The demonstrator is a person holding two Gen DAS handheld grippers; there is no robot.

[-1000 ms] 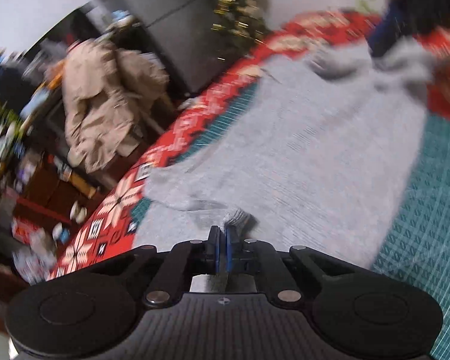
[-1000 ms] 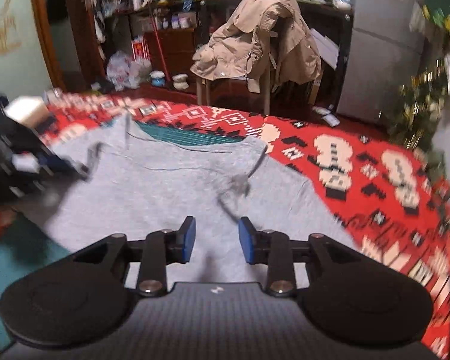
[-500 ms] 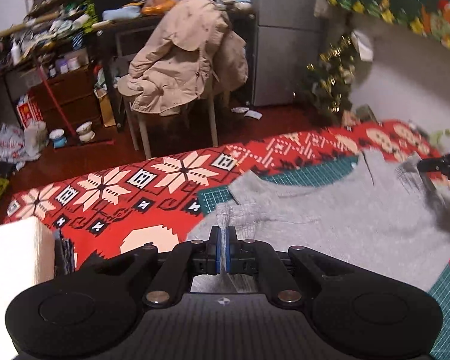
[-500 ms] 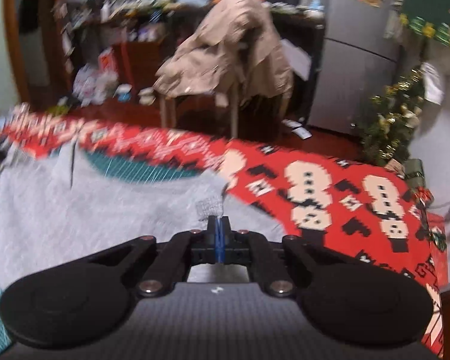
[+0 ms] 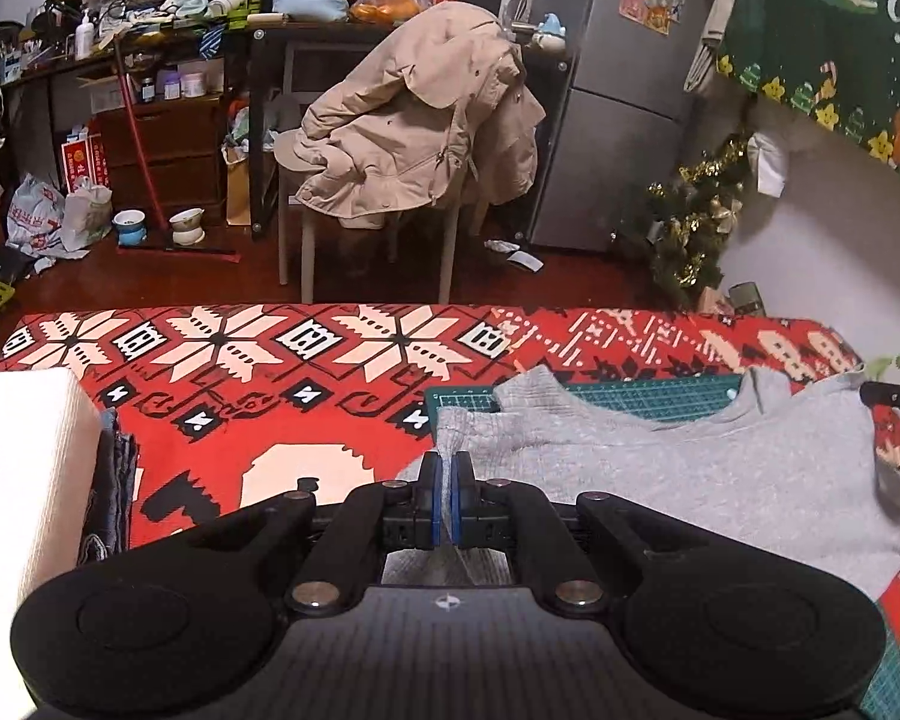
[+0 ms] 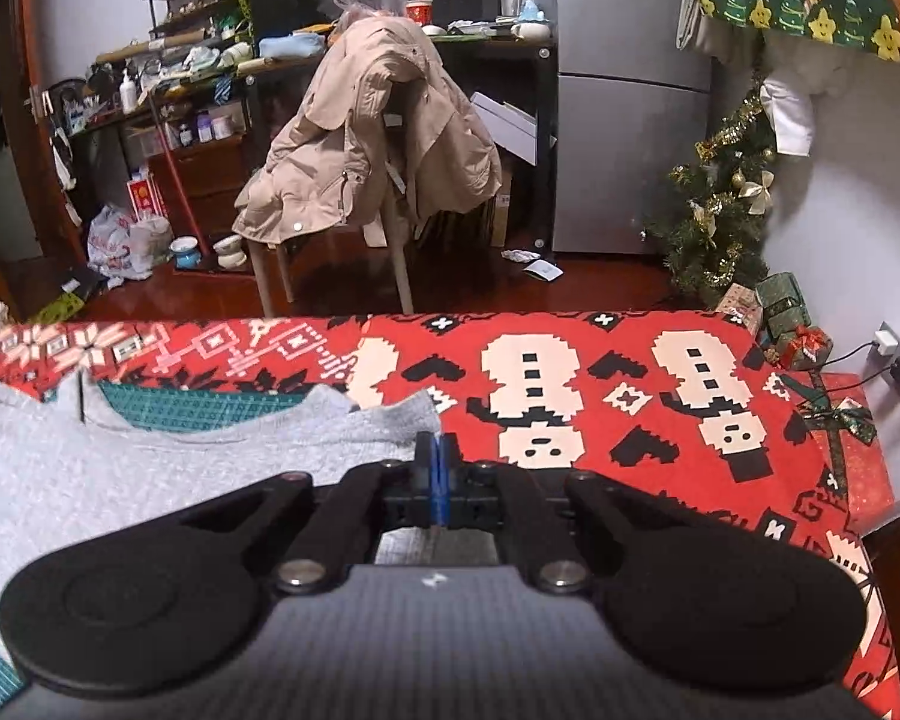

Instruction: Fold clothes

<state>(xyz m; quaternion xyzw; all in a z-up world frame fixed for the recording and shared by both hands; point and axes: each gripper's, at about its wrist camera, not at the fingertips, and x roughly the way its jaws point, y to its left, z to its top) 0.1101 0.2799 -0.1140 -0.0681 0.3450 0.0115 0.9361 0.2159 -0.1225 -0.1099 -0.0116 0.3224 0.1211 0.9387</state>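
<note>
A grey knitted garment (image 5: 690, 468) lies spread on a green cutting mat (image 5: 630, 396) over a red patterned cloth. My left gripper (image 5: 447, 471) is shut on the garment's left edge, with grey fabric pinched between the blue pads. In the right wrist view the same grey garment (image 6: 120, 480) fills the lower left, and my right gripper (image 6: 432, 456) is shut on its right corner. The right gripper's black tip (image 5: 894, 396) shows at the far right of the left wrist view.
A white folded stack (image 5: 24, 480) with dark cloth beside it sits at the left on the red cloth (image 5: 240, 372). Beyond the table edge stand a chair with a beige jacket (image 5: 420, 120), a grey fridge (image 5: 618, 90) and a small Christmas tree (image 6: 726, 204).
The left gripper rolled upright and shifted, keeping its hold on the garment. The right gripper closed on the garment's right corner and moved along its edge.
</note>
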